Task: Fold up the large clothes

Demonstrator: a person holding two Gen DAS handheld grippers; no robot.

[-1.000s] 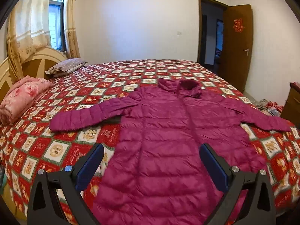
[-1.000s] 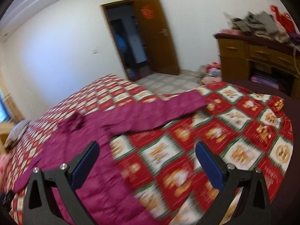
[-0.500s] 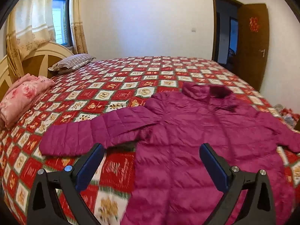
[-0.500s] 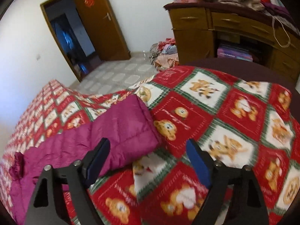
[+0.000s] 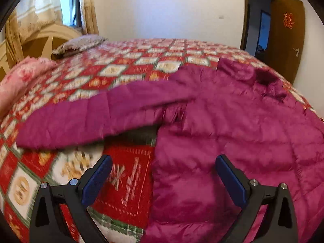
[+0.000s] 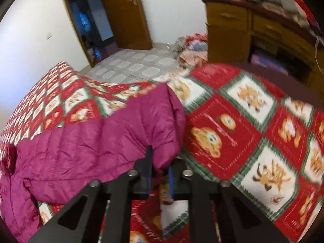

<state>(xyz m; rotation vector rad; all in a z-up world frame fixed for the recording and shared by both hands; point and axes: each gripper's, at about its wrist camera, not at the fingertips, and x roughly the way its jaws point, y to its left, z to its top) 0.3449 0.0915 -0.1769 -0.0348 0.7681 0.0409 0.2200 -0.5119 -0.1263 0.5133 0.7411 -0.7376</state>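
A large magenta puffer coat (image 5: 232,125) lies spread face up on a bed with a red, white and green patchwork quilt (image 5: 125,73). In the left wrist view its left sleeve (image 5: 85,119) stretches out to the left. My left gripper (image 5: 160,172) is open and empty, low over the coat's side edge below that sleeve. In the right wrist view my right gripper (image 6: 160,170) is shut on the cuff end of the coat's right sleeve (image 6: 121,133), near the quilt's (image 6: 232,125) right side.
A pink folded blanket (image 5: 18,81) and a striped pillow (image 5: 79,44) lie by the headboard at left. A wooden dresser (image 6: 253,32) piled with clothes stands right of the bed. Clothes lie on the tiled floor (image 6: 139,64) by the open door (image 6: 125,14).
My right gripper closed on the right sleeve's cuff; it was open half a second ago. My left gripper moved left and closer to the coat's left side, still open.
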